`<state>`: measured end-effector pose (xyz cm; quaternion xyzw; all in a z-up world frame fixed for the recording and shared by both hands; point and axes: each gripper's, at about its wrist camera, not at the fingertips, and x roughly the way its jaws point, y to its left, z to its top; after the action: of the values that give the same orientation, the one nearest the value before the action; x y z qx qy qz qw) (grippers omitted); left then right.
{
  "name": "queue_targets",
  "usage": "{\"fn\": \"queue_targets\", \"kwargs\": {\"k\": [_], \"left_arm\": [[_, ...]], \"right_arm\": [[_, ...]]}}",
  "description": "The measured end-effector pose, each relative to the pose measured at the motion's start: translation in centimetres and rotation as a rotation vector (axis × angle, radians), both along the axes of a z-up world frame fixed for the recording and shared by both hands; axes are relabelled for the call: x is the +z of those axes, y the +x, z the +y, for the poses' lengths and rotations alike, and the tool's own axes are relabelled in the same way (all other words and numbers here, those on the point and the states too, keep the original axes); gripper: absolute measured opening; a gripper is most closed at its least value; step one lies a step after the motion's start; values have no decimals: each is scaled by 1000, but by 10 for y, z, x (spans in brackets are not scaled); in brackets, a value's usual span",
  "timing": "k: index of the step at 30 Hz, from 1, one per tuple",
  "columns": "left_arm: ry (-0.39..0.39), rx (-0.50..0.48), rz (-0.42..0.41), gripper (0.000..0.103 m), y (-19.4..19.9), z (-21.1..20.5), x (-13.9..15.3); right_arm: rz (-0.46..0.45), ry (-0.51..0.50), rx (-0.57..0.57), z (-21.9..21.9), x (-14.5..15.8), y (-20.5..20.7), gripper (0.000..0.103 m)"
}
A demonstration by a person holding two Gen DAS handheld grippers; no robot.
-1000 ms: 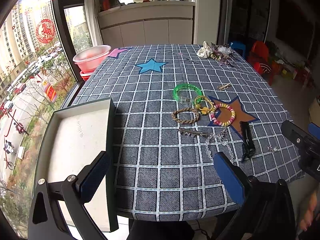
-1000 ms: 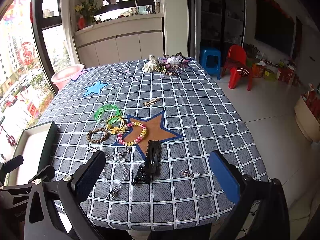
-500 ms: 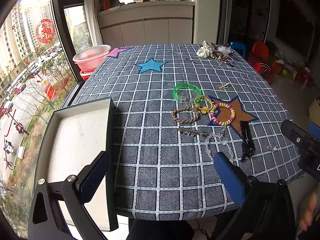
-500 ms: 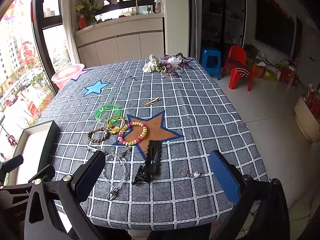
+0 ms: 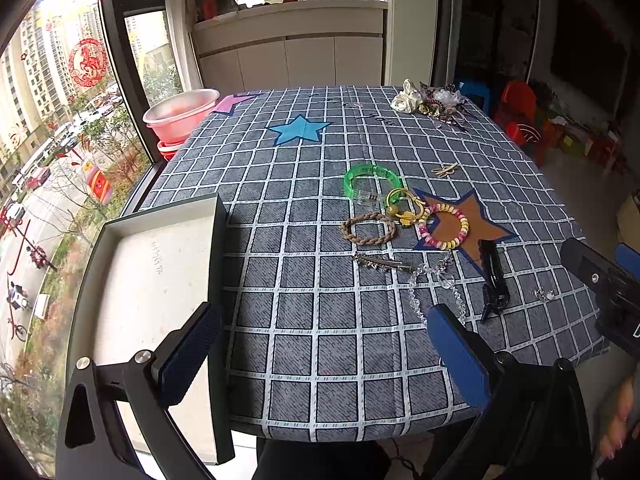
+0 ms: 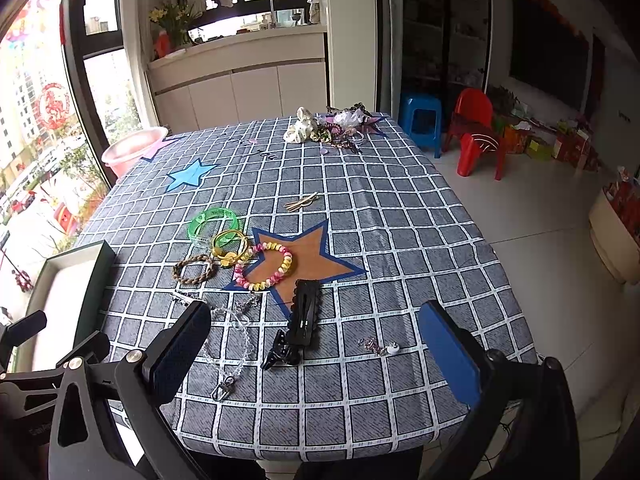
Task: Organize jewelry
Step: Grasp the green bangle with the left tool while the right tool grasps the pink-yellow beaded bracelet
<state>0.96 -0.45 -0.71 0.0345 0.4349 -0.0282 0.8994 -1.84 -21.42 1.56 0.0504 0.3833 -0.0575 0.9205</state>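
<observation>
Jewelry lying scattered toward the near right part of the surface [image 5: 280, 288], nothing yet moved into the tray [image 5: 156, 280] sitting open at the near left corner, overhanging the near edge. Hovering above that near edge with both grippers: left gripper [image 5: 320, 352] spread wide, fingers [image 5: 188, 356] holding nothing, one finger hanging over the tray, probably staying close to the drop-off point. Hanging likewise with the right gripper [image 6: 316, 352], fingers [image 6: 452, 364] wide apart and empty, framing the black hair clip [image 6: 300, 320] and the clear bead chain [image 6: 236, 344], likely the nearest candidates for a first pick. Lying farther in: green bangle [image 6: 214, 220], yellow ring piece [image 6: 230, 246] touching the pastel bead bracelet [image 6: 266, 266], which overlaps an orange star patch, and brown braided bracelet [image 6: 194, 268] just beside them. Resting near the near right edge, a small earring-like piece [image 6: 380, 347], too small to identify further. Sitting between the braided bracelet and the chain, a slim silver clip [image 5: 380, 263]. Judging the task as barely begun: opening wide suits a flat approach onto thin items, though the chain seems apt to slip or trail when lifted.
</observation>
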Motion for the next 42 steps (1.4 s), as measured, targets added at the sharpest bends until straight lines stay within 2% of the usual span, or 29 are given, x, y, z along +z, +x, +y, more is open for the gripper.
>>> {"fn": "queue_targets", "kwargs": {"k": [6, 12, 18, 21, 27, 33, 37, 38, 40, 42], "left_arm": [[-46, -17, 41, 103, 14, 5, -7], [-66, -19, 86, 103, 51, 13, -14], [-50, -28, 82, 103, 105, 12, -18], [-40, -63, 103, 103, 138, 6, -24], [-33, -89, 131, 103, 193, -5, -41], [-22, -125, 163, 100, 224, -18, -60], [-30, -142, 211, 99, 238, -25, -77], [-31, -148, 221, 92, 240, -27, -80], [-30, -161, 252, 88, 244, -30, -88], [-22, -165, 261, 88, 245, -33, -93]], "right_arm": [[-16, 47, -16, -16, -3, 2, 103], [-14, 96, -37, -43, -7, 9, 103], [137, 36, -32, -46, -30, 34, 103], [181, 47, -2, -40, -42, 49, 103], [230, 51, 57, -21, -61, 82, 103], [265, 7, 95, -7, -75, 129, 103], [306, -18, 128, 0, -90, 157, 97], [317, -28, 136, 2, -94, 162, 93], [345, -33, 154, 5, -103, 169, 75], [354, -27, 162, 5, -109, 174, 71]]}}
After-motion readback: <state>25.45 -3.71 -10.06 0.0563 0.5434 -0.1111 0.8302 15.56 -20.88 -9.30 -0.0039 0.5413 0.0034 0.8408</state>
